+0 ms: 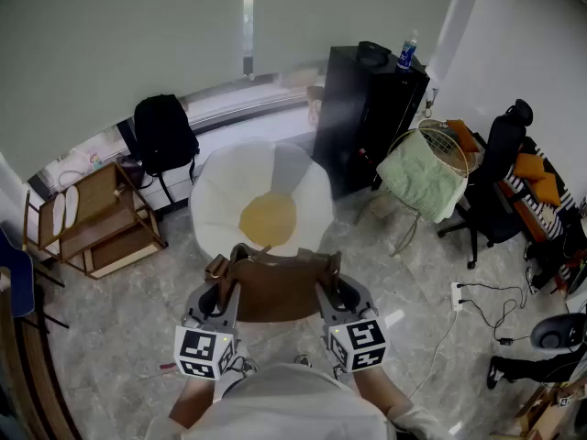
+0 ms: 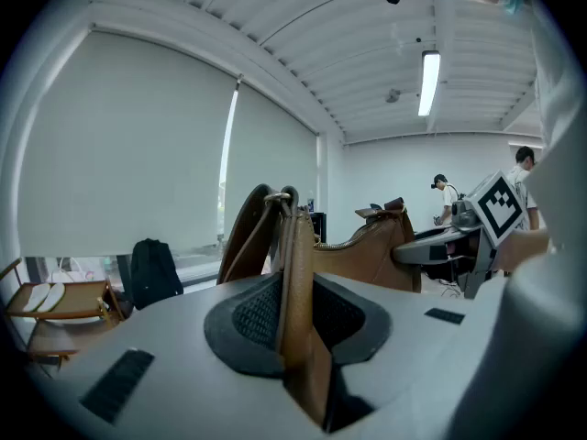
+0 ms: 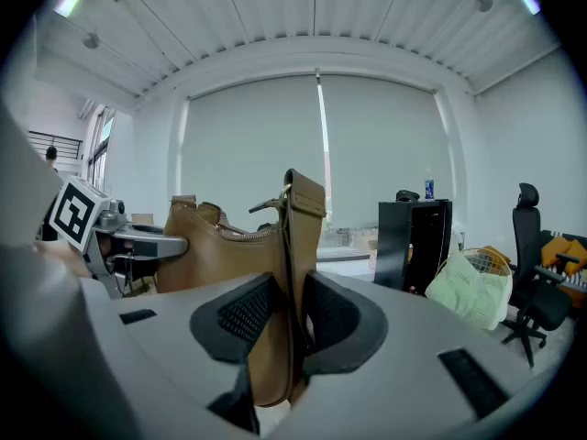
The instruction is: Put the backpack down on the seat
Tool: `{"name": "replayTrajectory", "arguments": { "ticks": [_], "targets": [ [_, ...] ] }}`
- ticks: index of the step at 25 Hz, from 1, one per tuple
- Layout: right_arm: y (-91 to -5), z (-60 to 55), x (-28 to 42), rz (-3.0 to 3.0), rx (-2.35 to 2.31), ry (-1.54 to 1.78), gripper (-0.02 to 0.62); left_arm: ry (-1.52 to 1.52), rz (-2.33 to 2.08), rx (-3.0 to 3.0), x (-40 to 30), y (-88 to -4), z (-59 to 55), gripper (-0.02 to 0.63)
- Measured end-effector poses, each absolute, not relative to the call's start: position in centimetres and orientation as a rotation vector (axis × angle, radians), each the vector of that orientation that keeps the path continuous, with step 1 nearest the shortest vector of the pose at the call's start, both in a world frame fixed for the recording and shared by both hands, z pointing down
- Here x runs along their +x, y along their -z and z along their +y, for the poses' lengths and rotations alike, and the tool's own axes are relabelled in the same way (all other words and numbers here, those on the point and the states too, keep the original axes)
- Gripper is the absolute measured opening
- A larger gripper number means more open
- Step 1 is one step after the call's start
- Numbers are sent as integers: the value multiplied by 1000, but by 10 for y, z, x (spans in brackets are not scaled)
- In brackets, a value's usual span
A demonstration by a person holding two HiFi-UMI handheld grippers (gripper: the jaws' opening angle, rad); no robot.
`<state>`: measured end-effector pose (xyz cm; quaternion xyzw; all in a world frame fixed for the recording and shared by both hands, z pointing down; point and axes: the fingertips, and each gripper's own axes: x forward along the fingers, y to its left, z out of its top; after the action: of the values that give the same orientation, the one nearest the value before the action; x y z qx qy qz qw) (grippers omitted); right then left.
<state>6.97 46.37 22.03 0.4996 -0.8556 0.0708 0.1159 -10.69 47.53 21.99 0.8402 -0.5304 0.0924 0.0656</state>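
Step in hand, as judged: carrying the backpack (image 1: pixel 275 287) forward and lowering it onto the seat (image 1: pixel 220 200).

Recommended conduct: both ends should be kept level and both grips kept firm until the base was over the yellow cushion (image 1: pixel 269 218) at the seat's centre. The backpack should then go straight down, with release only once the seat bore the weight. Letting go at the near edge would risk it tipping back onto the floor.

Left hand-held gripper (image 2: pixel 295 314): jaws narrowly apart and clamped on a brown leather strap at the backpack's left end, pads pressing both faces.

Right hand-held gripper (image 3: pixel 280 314): jaws somewhat wider and clamped on the leather strap at the right end, again with pads on both faces.

Backpack: slung between the two hand-held grippers, clear of the floor, at the seat's near edge. It did not appear to be resting on the seat.

Seat: white, round, unoccupied apart from the cushion.
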Motion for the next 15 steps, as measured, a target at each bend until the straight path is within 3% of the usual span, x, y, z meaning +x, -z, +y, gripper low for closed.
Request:
{"name": "replayTrajectory", "arguments": {
  "ticks": [15],
  "targets": [
    [-225,467,91,-2526,1476,-221,134,-261,-1593,2534,-87,-226,476,92]
  ]
}}
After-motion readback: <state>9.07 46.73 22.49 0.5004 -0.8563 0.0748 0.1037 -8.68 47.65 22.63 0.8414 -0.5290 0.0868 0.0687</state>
